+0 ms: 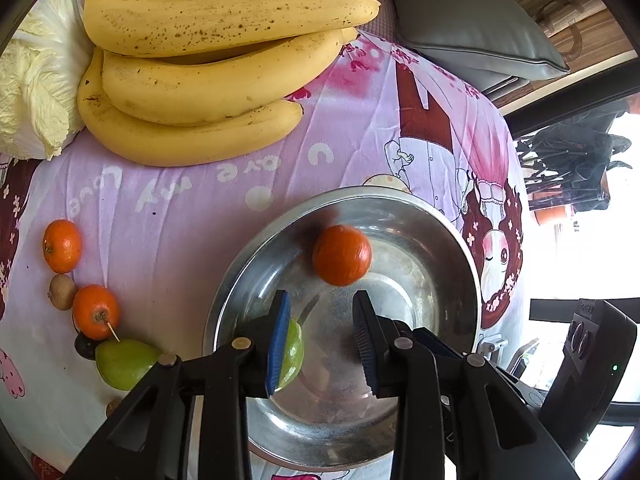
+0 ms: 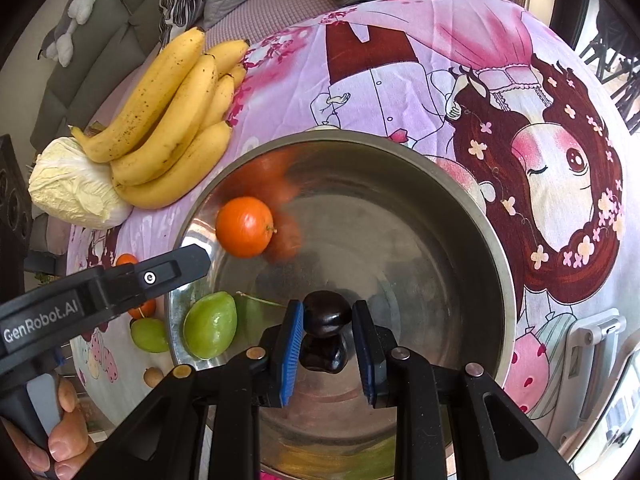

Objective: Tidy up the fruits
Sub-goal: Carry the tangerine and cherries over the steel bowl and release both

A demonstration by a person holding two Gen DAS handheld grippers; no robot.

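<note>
Closest in the right wrist view, the right hand-held gripper [image 2: 326, 350] is closed on a dark plum [image 2: 326, 314], its blue pads at the fruit's two sides, holding it low over the steel bowl [image 2: 496, 240], whose shiny floor mirrors the plum. The plum looks smooth, glossy and light, so it may slip; a gentle hold across its widest part suits it, since hard pressure would likely bruise the flesh. In the left wrist view the left hand-held gripper [image 1: 322, 340] hangs over the same bowl with its jaws apart and nothing between them; a green fruit [image 1: 292, 354] lies in the bowl just beyond its left finger. An orange [image 1: 342, 255] lies further in, near the bowl's far wall; it appears firm and round, likely to roll. Outside the bowl, on the pink printed cloth [image 1: 168, 208] of what may be a bed or a table, wait two more oranges [image 1: 62, 246], a kiwi [image 1: 61, 292], a second dark plum [image 1: 85, 346] and another green fruit [image 1: 122, 364], bunched near together. Furthest off lies a bunch of bananas [image 1: 208, 76], soft and best taken by the stalk end, touching a cabbage [image 1: 38, 84].
</note>
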